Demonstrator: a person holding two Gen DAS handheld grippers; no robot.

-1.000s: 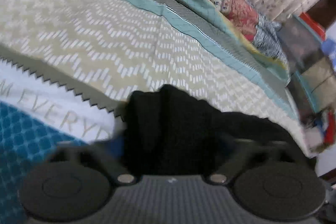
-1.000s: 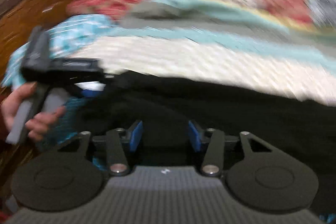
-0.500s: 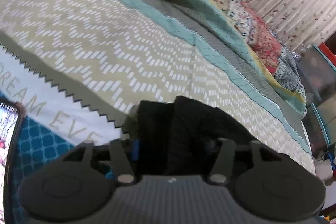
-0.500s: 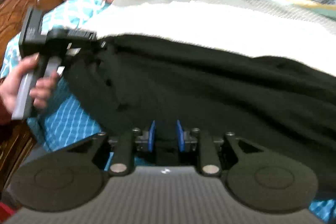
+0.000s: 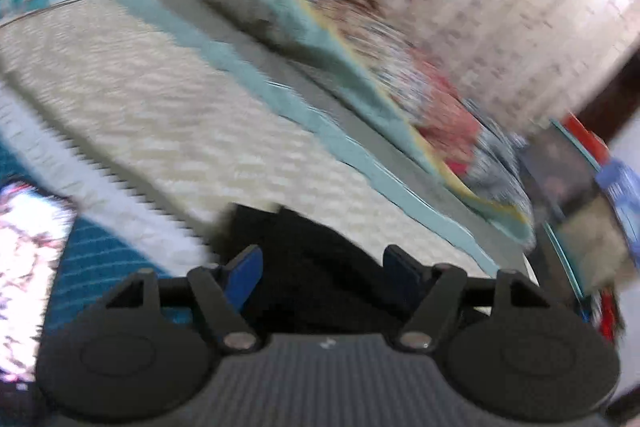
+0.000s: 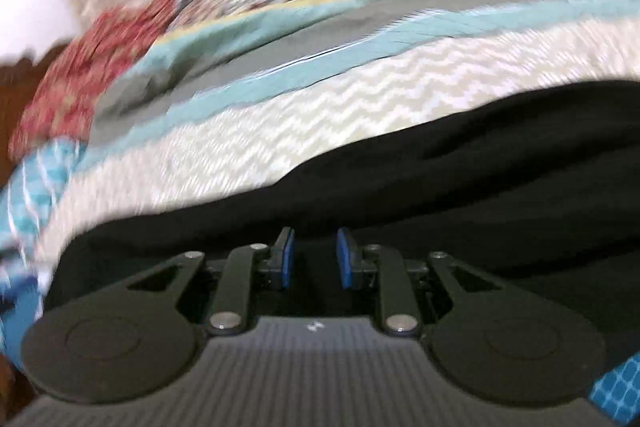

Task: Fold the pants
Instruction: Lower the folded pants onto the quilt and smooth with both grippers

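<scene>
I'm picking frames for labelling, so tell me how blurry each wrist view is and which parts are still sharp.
Left wrist view: heavy motion blur smears the bedspread and curtain; the left gripper and the black pants between its spread fingers stay fairly crisp. Right wrist view: blur is milder, worst at the left edge; the zigzag print reads mid-frame, and the right gripper is sharp.

Black left gripper (image 5: 322, 267) and right gripper (image 6: 312, 259): blue pads, silver screws, round discs, ribbed grey bodies.
</scene>
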